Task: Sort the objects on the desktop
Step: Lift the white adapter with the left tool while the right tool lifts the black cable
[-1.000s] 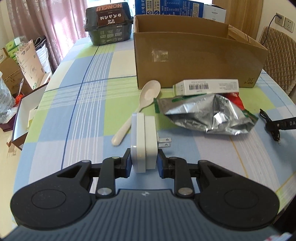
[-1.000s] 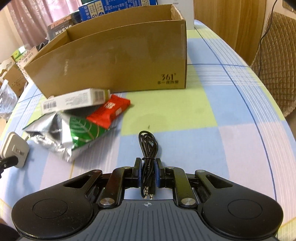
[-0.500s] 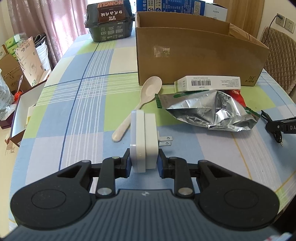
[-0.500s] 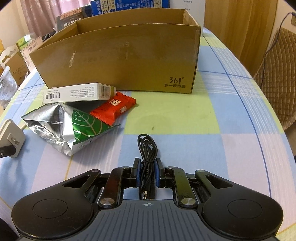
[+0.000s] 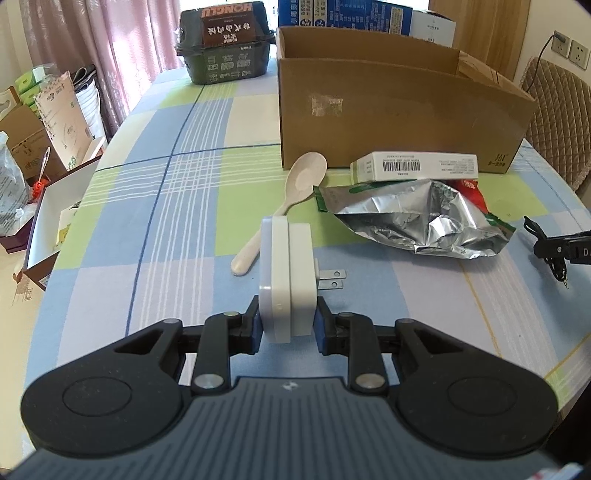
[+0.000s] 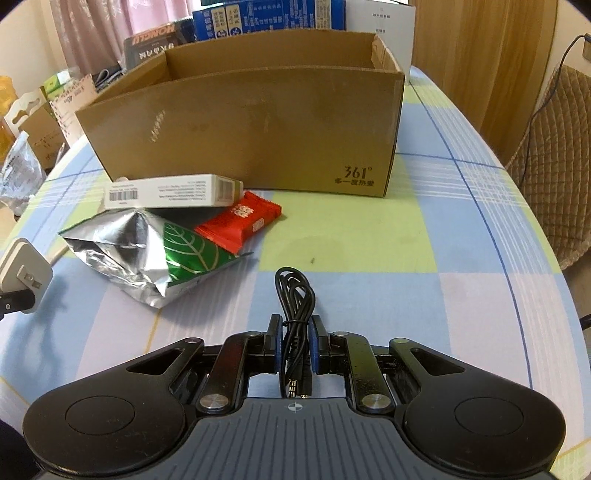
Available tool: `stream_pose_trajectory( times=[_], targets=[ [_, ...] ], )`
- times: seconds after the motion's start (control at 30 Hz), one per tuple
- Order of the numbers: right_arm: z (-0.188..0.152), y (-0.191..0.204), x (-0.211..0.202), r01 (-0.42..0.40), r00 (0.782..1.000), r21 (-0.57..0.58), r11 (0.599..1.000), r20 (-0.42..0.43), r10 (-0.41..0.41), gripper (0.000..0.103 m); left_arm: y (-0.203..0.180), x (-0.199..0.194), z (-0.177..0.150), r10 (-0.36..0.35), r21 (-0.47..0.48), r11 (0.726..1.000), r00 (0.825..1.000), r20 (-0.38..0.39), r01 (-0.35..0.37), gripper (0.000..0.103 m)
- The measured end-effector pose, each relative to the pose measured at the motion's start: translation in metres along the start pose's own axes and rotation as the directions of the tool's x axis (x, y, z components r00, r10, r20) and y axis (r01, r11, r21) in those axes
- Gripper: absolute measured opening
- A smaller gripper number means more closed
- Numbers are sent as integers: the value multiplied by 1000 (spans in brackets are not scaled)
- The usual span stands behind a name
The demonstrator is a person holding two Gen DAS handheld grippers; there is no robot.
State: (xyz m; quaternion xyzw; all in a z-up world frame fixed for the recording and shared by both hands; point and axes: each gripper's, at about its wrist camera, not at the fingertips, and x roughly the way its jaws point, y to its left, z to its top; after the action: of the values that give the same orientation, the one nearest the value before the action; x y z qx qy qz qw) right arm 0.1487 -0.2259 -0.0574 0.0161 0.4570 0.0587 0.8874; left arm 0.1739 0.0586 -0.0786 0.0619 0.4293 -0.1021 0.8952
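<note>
My left gripper (image 5: 288, 325) is shut on a white plug adapter (image 5: 286, 273), held above the table, prongs pointing right; the adapter also shows in the right wrist view (image 6: 24, 271). My right gripper (image 6: 294, 341) is shut on a coiled black audio cable (image 6: 294, 306), also seen in the left wrist view (image 5: 550, 251). An open cardboard box (image 6: 251, 129) stands behind both. In front of it lie a white carton (image 5: 413, 167), a silver-green foil bag (image 5: 417, 218), a red snack packet (image 6: 240, 221) and a cream plastic spoon (image 5: 291, 195).
A dark food tub (image 5: 225, 40) and blue boxes (image 5: 343, 14) stand at the table's far end. Open cartons and bags (image 5: 33, 155) sit off the left edge. A padded chair (image 6: 554, 162) stands at the right edge. The checked tablecloth (image 6: 424, 258) lies right of the cable.
Both grippers have risen and tilted, each with its object still held. The box now sits lower and more central in both views. The objects on the table have not moved.
</note>
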Motion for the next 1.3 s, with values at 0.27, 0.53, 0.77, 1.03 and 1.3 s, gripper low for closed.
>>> stream_pose_trajectory(
  times=[0.27, 0.53, 0.77, 1.03, 1.3],
  targets=[
    [2, 6, -27, -23, 999, -2, 1000, 30, 23, 11, -3, -30, 6, 8, -21, 1000, 1000, 27, -8, 22],
    [4, 13, -58, -35, 997, -21, 999, 64, 36, 11, -15, -59, 7, 3, -40, 999, 999, 48, -1, 22],
    [3, 12, -78, -41, 996, -28, 999, 84, 43, 11, -26, -77, 8, -9, -46, 999, 998, 66, 12, 22],
    [2, 8, -92, -44, 994, -26, 999, 101, 46, 11, -36, -90, 13, -10, -32, 999, 996, 86, 12, 22],
    [3, 5, -99, -49, 992, -21, 999, 112, 51, 11, -44, -97, 18, -11, -17, 1000, 996, 93, 12, 22]
  ],
)
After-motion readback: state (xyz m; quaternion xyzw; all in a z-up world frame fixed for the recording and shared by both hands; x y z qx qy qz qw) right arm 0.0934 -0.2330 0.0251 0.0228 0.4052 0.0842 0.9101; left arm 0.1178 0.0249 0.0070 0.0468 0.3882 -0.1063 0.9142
